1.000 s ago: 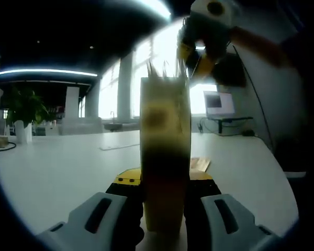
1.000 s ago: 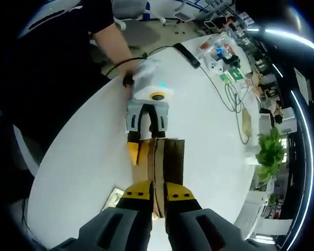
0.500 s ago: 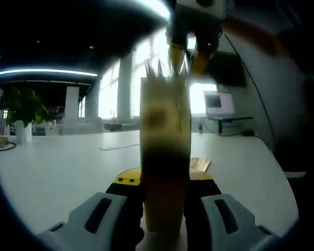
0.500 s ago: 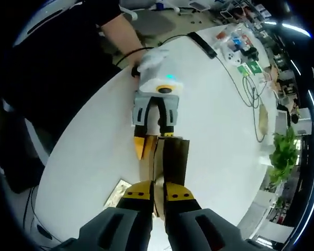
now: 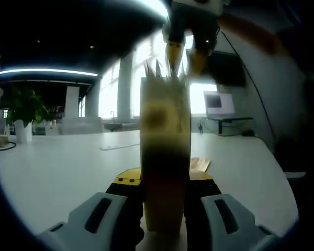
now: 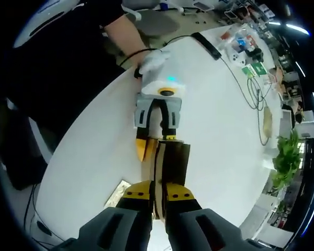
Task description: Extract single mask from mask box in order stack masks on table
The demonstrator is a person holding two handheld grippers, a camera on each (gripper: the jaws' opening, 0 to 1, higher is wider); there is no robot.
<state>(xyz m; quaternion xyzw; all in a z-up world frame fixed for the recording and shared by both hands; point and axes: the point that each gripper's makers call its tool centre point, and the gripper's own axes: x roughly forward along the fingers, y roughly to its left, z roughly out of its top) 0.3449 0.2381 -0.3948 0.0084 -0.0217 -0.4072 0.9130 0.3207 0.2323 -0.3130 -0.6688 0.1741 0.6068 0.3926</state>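
Observation:
A tall brown cardboard mask box (image 5: pixel 165 162) stands upright on the white table (image 5: pixel 57 172), and my left gripper (image 5: pixel 165 206) is shut on its lower part. White mask edges (image 5: pixel 162 70) stick out of its open top. My right gripper (image 5: pixel 184 56) hangs just above those edges, a narrow gap between its yellow fingertips. The right gripper view looks down on the box (image 6: pixel 172 159) with the left gripper (image 6: pixel 156 142) clamped on it. My right gripper (image 6: pixel 158 192) is over the box's near end, its pads a slit apart. I cannot tell whether it touches a mask.
A small flat packet (image 6: pixel 118 192) lies on the table beside the box. A gloved hand (image 6: pixel 154 60) holds the left gripper at the table edge (image 6: pixel 78 136). Cables (image 6: pixel 246 83) and small items lie farther off, with a plant (image 6: pixel 285 157) beyond. A monitor (image 5: pixel 219 103) stands at the back.
My right gripper has moved from above and to the right of the box to directly over its open top. The box and left gripper have stayed put.

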